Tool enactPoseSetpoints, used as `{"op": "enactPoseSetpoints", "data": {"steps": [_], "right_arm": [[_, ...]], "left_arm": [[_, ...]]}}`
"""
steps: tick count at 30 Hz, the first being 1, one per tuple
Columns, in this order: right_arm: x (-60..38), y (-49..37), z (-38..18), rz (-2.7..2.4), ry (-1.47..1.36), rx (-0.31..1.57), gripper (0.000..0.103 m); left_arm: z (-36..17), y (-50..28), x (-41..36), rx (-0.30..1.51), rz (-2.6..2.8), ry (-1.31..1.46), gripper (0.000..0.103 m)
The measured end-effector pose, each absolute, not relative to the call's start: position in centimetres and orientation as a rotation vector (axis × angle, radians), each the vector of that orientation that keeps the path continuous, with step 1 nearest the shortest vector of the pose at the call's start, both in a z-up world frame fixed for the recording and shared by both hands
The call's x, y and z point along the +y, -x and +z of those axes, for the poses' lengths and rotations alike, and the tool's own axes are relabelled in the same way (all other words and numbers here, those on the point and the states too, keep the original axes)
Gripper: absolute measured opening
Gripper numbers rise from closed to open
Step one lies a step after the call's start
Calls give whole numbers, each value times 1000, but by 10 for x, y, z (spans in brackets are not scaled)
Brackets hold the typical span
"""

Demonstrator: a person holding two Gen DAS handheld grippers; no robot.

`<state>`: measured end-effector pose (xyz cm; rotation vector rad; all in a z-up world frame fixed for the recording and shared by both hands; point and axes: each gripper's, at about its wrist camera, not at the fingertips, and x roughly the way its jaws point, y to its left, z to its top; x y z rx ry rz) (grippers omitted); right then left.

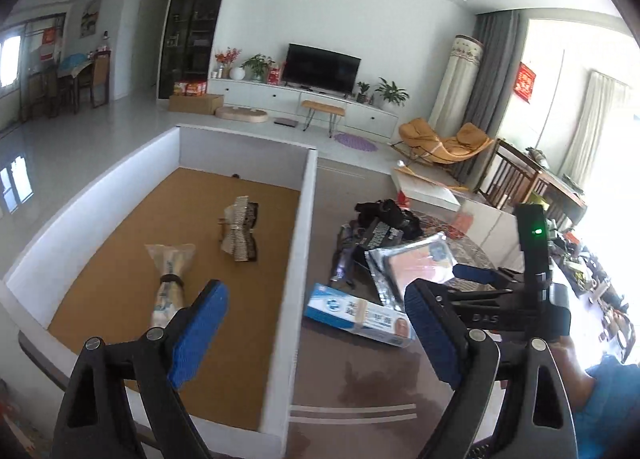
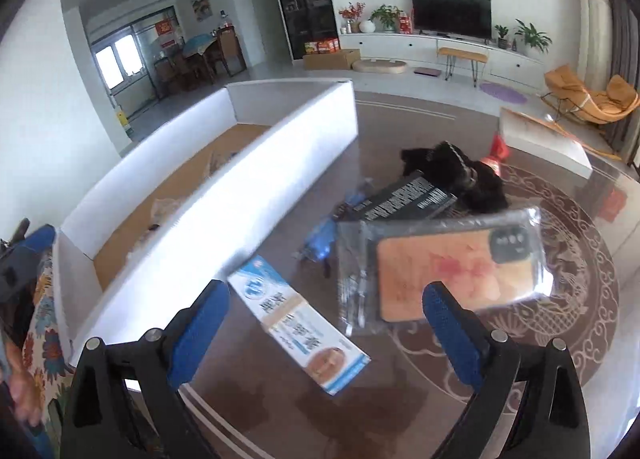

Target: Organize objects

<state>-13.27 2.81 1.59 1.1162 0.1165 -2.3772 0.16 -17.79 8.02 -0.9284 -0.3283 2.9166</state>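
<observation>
- Two things already lie in the wide, white-walled cardboard box with the brown floor (image 1: 240, 135): a clear-wrapped bundle cinched with a dark band (image 1: 170, 279) and a silvery, bow-shaped packet (image 1: 240, 233). By my reading, the sorting is begun and most of it is left.
- Outside the box, on the dark glossy tabletop (image 2: 280, 419), a loose pile waits: a blue-and-white toothpaste carton (image 2: 298, 323) nearest the box wall, a pink phone case sealed in a clear plastic sleeve (image 2: 452, 271), a flat black box with white print (image 2: 404, 199), a black fabric heap (image 2: 460, 175) behind it, and a small blue wrapped item (image 2: 324, 239).
- The left tool (image 1: 316, 323) stands open and empty, straddling the box's right wall.
- The right tool (image 2: 326, 323) is open too, holding nothing, with the carton in front of it; it seems the likely next pick.
- The tabletop has a pale scroll pattern under its glass and some smears near the front edge.
- Beyond is a bright living room: a flat black television (image 1: 322, 69) on a long white cabinet, potted plants, a mustard rocking chair (image 1: 444, 139), grey curtains.
</observation>
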Motion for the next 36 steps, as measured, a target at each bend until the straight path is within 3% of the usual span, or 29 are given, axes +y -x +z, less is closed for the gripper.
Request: {"op": "enactPoseSetpoints", "data": {"steps": [5,11,15,22,36], "right_arm": [[114,129,-27,-2491,-1261,135,97],[172,109,-46,-2584,-1324,165,97],[181,103,-57,-2601,-1332,191,99],[181,105,-57,-2619,-1346,161,103],[179,104,-58,-2625,-1343,161,103]], "left_arm": [[58,6,-101,-217,2765,995,102],[-33,43,-72,-192,2721,1331,102],[-61,67,-76,-186,2723,1436,102],[-71,114,-63,10,2772,1502,103],[-66,155,-54,12,2790,1447,103]]}}
